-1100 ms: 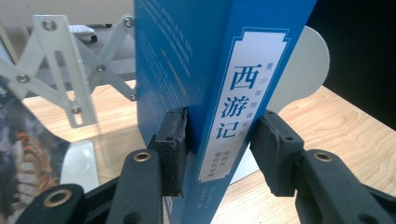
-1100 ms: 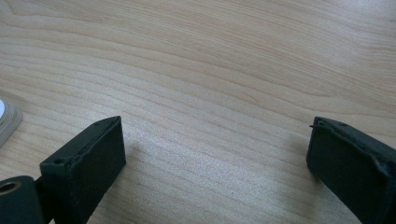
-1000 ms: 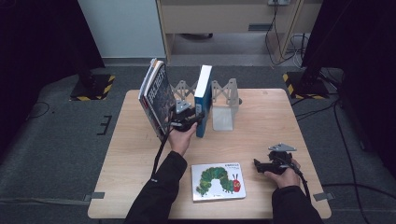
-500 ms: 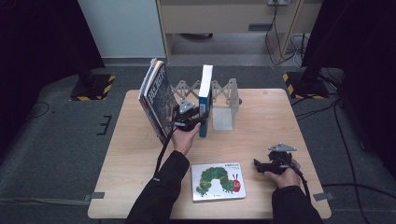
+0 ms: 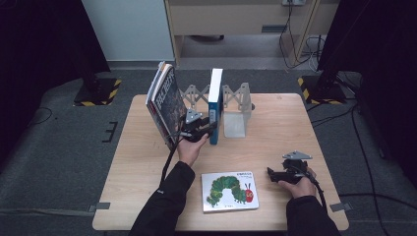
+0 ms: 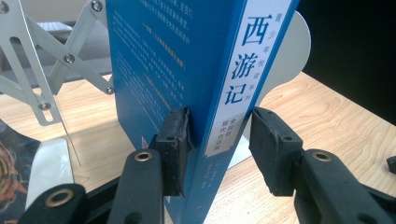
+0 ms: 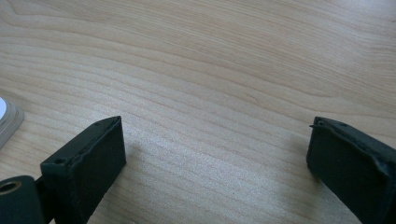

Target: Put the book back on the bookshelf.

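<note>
A blue book (image 5: 215,105) stands upright in a metal expanding book rack (image 5: 235,105). My left gripper (image 5: 204,129) is at the book's near lower edge. In the left gripper view the book (image 6: 187,70) stands between the jaws of that gripper (image 6: 219,140). One pad (image 6: 173,140) touches the cover, while the other pad (image 6: 271,149) stands a little off the spine. These jaws have just been closing around the book. My right gripper (image 5: 275,175) rests on the table at the front right. Its jaws (image 7: 215,140) are open over bare wood.
A dark-covered book (image 5: 166,103) leans upright just left of my left gripper. A picture book with a green caterpillar (image 5: 229,191) lies flat near the front edge of the wooden table (image 5: 285,123). The rack's white end plate (image 6: 289,51) stands behind the blue book.
My left gripper has shifted slightly right, away from the dark book and onto the blue book's lower edge. The right hand has stayed still.
</note>
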